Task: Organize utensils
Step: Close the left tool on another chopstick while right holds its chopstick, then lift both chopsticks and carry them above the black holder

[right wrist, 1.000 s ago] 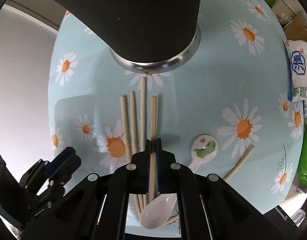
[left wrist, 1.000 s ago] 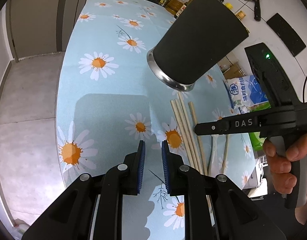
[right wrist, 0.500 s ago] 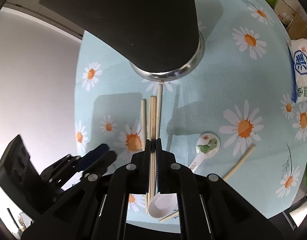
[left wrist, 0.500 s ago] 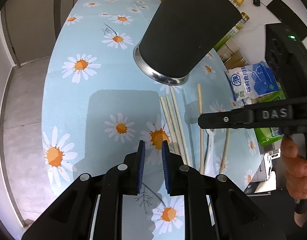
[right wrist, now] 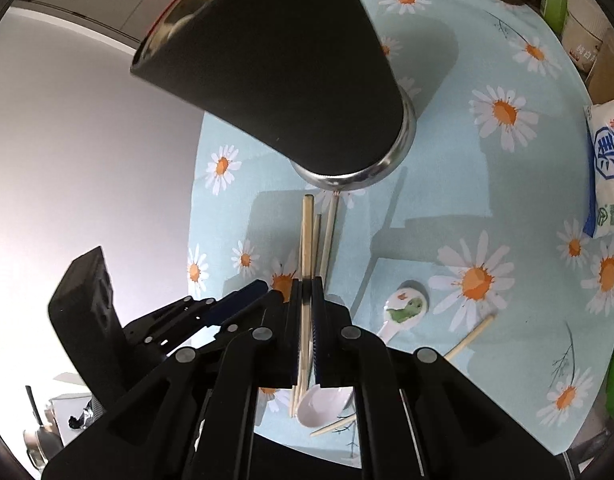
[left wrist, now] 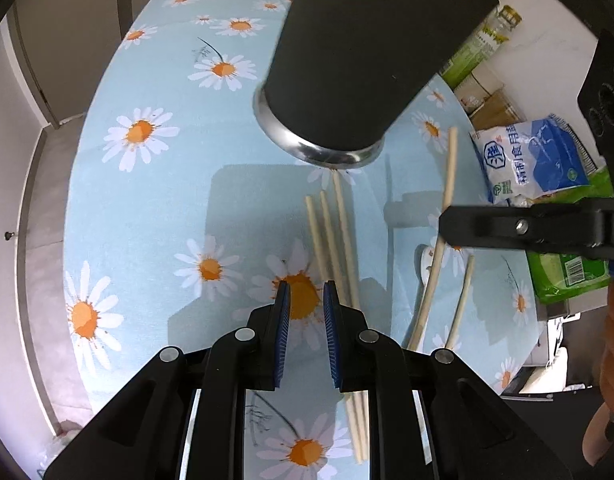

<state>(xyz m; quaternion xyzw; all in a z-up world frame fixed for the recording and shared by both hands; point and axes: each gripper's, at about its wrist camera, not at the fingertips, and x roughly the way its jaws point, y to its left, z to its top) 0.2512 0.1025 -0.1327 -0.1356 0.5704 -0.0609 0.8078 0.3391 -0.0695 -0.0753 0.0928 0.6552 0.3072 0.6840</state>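
A single pale wooden chopstick [right wrist: 306,240] is clamped between the closed jaws of the right gripper [right wrist: 306,292], held at about mid-length and lifted clear of the round table with the blue daisy-print cloth [left wrist: 155,184]. The stick is judged to be light, stiff and fairly smooth, so a mid-length hold should keep it from pivoting (a hold near either tip would probably let it swing). Its far end points toward the tall black utensil holder with the steel base ring [right wrist: 291,72], which stands near the middle of the table and already shows stick ends at its open top.

The left gripper [left wrist: 305,300] is held only slightly open and nothing is gripped by it; it hovers over three more pale wooden chopsticks lying side by side [left wrist: 333,240] on the cloth, just in front of the holder's base.

A white ceramic spoon with a green motif [right wrist: 403,310] (hard, slippery, breakable) lies near the table's near edge, with a plain white spoon [right wrist: 321,400] and loose sticks close to that edge, where a nudge could send them off. Open cloth is left on the table's left side; a blue-and-white salt bag [left wrist: 535,156] crowds the right edge.
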